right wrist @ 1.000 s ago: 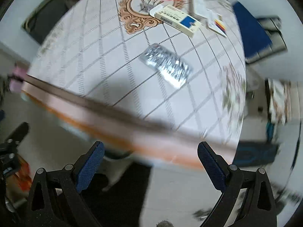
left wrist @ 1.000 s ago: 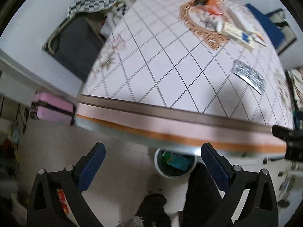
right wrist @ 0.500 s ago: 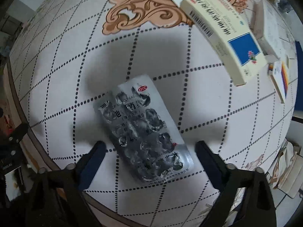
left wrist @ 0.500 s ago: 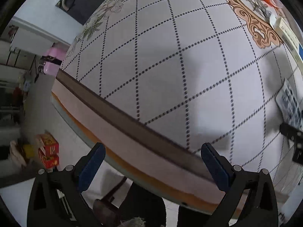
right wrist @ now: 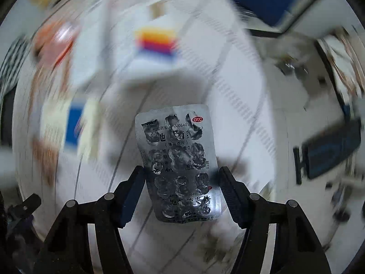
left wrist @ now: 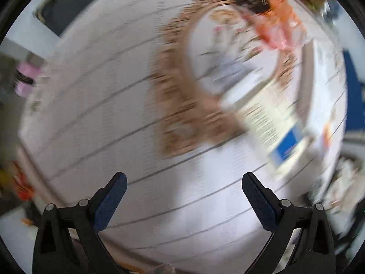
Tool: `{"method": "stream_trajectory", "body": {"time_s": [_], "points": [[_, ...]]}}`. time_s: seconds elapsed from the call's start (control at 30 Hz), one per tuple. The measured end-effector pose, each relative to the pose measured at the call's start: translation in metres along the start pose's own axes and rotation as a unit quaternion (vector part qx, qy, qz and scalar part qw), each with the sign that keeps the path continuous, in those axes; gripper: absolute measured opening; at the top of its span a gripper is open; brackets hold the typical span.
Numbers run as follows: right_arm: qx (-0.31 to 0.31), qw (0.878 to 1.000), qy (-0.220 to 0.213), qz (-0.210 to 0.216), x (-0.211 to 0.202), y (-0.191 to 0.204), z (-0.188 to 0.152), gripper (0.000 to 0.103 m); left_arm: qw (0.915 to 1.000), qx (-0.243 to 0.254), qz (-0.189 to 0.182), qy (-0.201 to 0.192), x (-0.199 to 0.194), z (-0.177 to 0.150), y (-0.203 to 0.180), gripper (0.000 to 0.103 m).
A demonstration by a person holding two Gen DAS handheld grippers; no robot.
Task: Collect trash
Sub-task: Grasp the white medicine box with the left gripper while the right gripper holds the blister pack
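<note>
Now your biggest thing is the table (left wrist: 95, 105), white with thin dark lines and a brown swirly ring (left wrist: 180, 105) in the middle. Both of your grippers point down at it, and most of what they see is smeared.

In the left view, a long white box (left wrist: 271, 123) with a blue patch lies at the right side of the ring, just touching its edge. An orange wrapper (left wrist: 278, 29) sits at the far side of the ring, with a dark strip at its end.

In the right view, a white box with a rainbow patch (right wrist: 155, 45) lies farther up the table. The blue-patch box shows at the left there.

Your left gripper (left wrist: 183, 196) is spread wide with nothing between its blue pads. Only bare table lies under it.

Your right gripper (right wrist: 181, 191) has just been closing. The silver pill sheet (right wrist: 180, 159) is between its jaws. The sheet is sharp while the table is smeared. The left pad (right wrist: 134, 194) touches the sheet's edge, and the right pad (right wrist: 230, 194) sits right at the other edge. It looks pinched, with most of the sheet sticking out past the tips. All its pill bubbles look popped and crinkled.
</note>
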State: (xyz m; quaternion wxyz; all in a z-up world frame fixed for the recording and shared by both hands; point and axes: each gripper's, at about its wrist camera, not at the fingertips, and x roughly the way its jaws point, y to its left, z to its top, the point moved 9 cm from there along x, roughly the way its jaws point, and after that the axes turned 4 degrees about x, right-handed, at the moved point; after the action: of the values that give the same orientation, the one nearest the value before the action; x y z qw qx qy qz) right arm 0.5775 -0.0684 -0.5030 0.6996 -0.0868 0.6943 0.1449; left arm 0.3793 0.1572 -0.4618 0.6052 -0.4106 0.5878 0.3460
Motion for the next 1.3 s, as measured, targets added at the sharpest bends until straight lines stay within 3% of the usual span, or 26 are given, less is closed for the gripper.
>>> {"method": "stream_trajectory", "body": {"time_s": [0.13, 0.3, 0.4, 0.5, 0.57, 0.67, 0.73, 0.83, 0.93, 1.0, 1.07, 1.13, 1.2, 1.27, 1.3], "points": [[0.043, 0.999, 0.000, 0.007, 0.005, -0.014, 0.035, 0.068, 0.9971, -0.054, -0.038, 0.038, 0.020, 0.036, -0.038, 0.103], [0.059, 0.998, 0.007, 0.006, 0.013, -0.025, 0.051, 0.068, 0.9809, -0.139, -0.072, 0.116, 0.062, 0.046, -0.051, 0.102], [0.057, 0.998, 0.007, 0.001, 0.019, -0.013, 0.060, 0.068, 0.9790, -0.157, -0.072, 0.109, 0.066, 0.049, -0.047, 0.101], [0.035, 0.999, 0.009, -0.011, 0.022, -0.006, 0.060, 0.068, 0.9939, -0.071, -0.041, 0.074, 0.054, 0.051, -0.048, 0.096], [0.016, 1.000, 0.015, -0.015, 0.023, -0.005, 0.053, 0.068, 0.9982, 0.021, 0.000, 0.057, 0.047, 0.047, -0.043, 0.095], [-0.004, 1.000, 0.022, -0.015, 0.020, -0.003, 0.033, 0.068, 0.9891, 0.136, 0.033, 0.047, 0.042, 0.021, -0.029, 0.095], [-0.016, 0.999, 0.032, -0.010, 0.019, -0.002, 0.016, 0.068, 0.9853, 0.155, 0.052, 0.048, 0.038, 0.011, -0.008, 0.095], [-0.009, 0.999, 0.039, 0.002, 0.014, -0.004, -0.001, 0.068, 0.9933, 0.087, 0.007, 0.076, 0.035, -0.002, 0.027, 0.095], [0.015, 0.999, 0.037, 0.011, 0.007, -0.008, -0.008, 0.068, 0.9942, -0.033, -0.041, 0.094, 0.037, -0.010, 0.054, 0.095], [0.032, 0.999, 0.040, 0.016, 0.006, -0.009, -0.009, 0.069, 0.9830, -0.128, -0.082, 0.103, 0.043, -0.014, 0.065, 0.095], [0.039, 0.998, 0.041, 0.020, 0.007, -0.008, -0.008, 0.082, 0.9671, -0.197, -0.115, 0.113, 0.053, -0.018, 0.069, 0.095], [0.043, 0.999, 0.031, 0.009, 0.008, -0.009, -0.006, 0.086, 0.9588, -0.231, -0.112, 0.123, 0.061, -0.018, 0.068, 0.096], [0.044, 0.999, 0.029, 0.000, 0.011, -0.008, -0.008, 0.086, 0.9605, -0.240, -0.075, 0.120, 0.064, -0.016, 0.070, 0.096], [0.034, 0.999, 0.021, -0.013, 0.011, -0.005, -0.008, 0.086, 0.9672, -0.221, -0.045, 0.116, 0.066, -0.017, 0.071, 0.095], [0.029, 0.999, 0.017, -0.021, 0.011, -0.004, -0.009, 0.086, 0.9757, -0.185, -0.030, 0.114, 0.066, -0.018, 0.067, 0.095]]}}
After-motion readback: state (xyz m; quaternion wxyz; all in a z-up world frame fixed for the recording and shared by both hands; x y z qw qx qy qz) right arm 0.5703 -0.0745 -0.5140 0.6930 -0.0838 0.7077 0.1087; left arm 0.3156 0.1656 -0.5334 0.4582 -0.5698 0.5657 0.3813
